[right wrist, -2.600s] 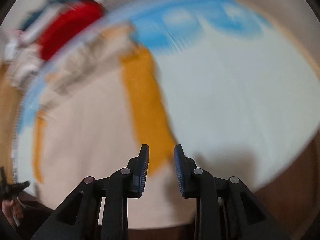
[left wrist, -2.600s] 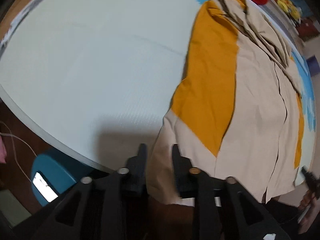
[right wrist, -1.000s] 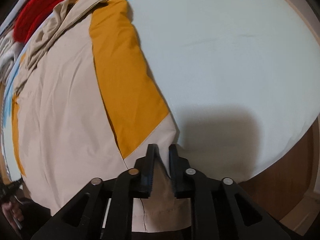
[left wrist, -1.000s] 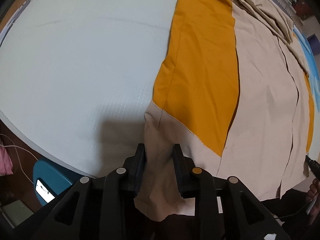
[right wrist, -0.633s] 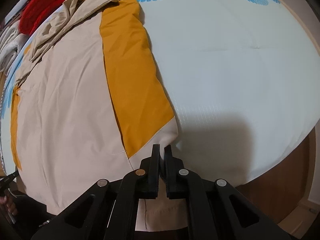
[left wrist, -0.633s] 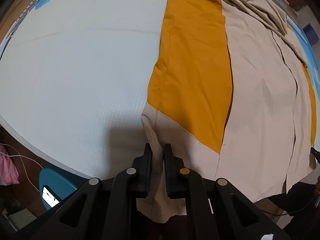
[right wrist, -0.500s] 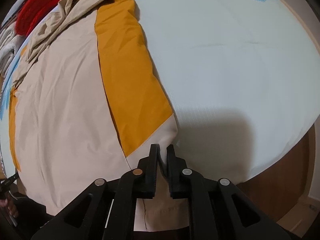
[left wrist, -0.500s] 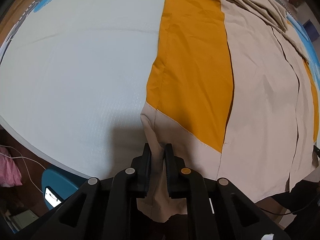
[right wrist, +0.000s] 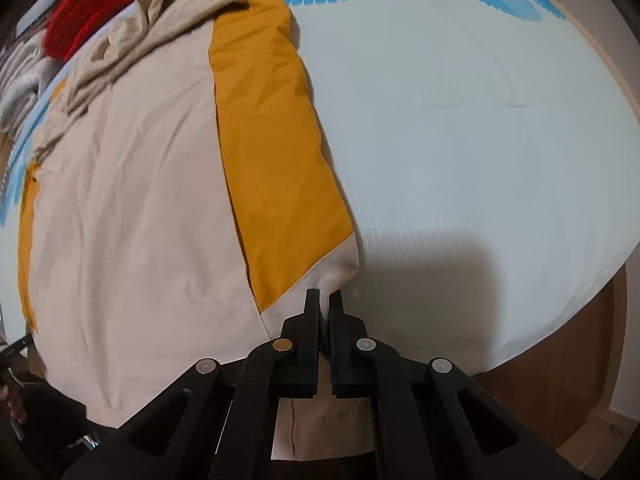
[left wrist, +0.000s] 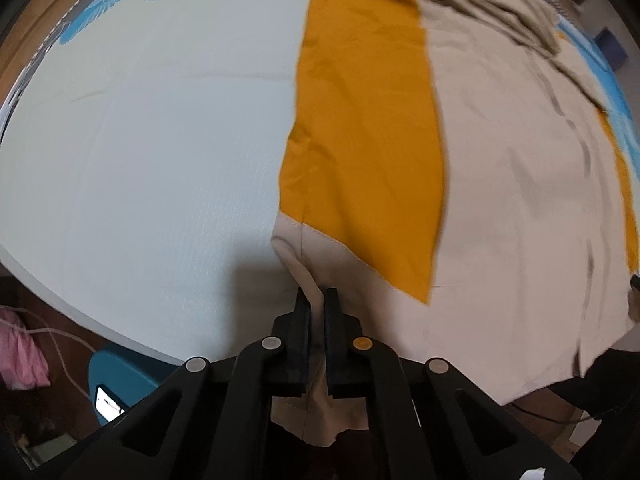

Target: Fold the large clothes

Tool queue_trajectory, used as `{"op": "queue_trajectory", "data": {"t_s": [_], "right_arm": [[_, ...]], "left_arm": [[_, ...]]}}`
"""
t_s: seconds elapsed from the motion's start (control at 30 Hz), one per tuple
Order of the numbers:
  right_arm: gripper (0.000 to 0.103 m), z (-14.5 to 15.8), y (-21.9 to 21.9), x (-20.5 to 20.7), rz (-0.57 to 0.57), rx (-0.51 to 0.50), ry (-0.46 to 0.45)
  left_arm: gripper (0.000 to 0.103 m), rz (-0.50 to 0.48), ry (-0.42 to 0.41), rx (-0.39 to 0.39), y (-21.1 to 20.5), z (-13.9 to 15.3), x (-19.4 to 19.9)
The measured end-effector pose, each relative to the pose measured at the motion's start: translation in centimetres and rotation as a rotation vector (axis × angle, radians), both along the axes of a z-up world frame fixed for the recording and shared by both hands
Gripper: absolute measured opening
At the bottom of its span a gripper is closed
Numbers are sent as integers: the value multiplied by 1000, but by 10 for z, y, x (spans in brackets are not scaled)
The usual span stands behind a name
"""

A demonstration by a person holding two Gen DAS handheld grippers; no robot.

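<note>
A large beige and mustard-orange jacket (left wrist: 500, 184) lies spread flat on a pale bed sheet (left wrist: 152, 152); it also shows in the right wrist view (right wrist: 132, 208). My left gripper (left wrist: 316, 300) is shut on the beige hem at the jacket's near left corner. My right gripper (right wrist: 325, 300) is shut on the beige hem at its near right corner. Both corners are pinched into a raised fold, and loose hem hangs below the jaws over the bed's edge.
The sheet (right wrist: 460, 128) has blue feather prints at the far side. A red garment (right wrist: 80, 16) and pale clothes (right wrist: 20, 76) lie beyond the jacket's collar. A blue stool (left wrist: 120, 380) and pink cloth (left wrist: 20, 356) are on the floor left of the bed.
Both grippers came down to the jacket's near hem and closed on its corners. In the last half second the pinched fabric has been drawn slightly up and the views shifted a little.
</note>
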State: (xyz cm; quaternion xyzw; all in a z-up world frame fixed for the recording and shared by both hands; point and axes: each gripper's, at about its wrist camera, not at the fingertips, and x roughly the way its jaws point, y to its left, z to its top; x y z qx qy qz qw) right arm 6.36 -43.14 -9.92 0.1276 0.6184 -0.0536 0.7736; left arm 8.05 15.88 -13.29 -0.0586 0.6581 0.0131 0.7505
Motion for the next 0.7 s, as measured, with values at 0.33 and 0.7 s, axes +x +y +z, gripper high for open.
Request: {"op": "queue_trajectory", "data": {"t_s": [0.33,0.7], "right_arm": [[3,84,15,-12,34,109,-224],[2,136,15,-32,35,176,-351]], "left_arm": [[1,-66,-181,-149,-8,82,1],[0,-58,-256,-268,32,136,-18]]}}
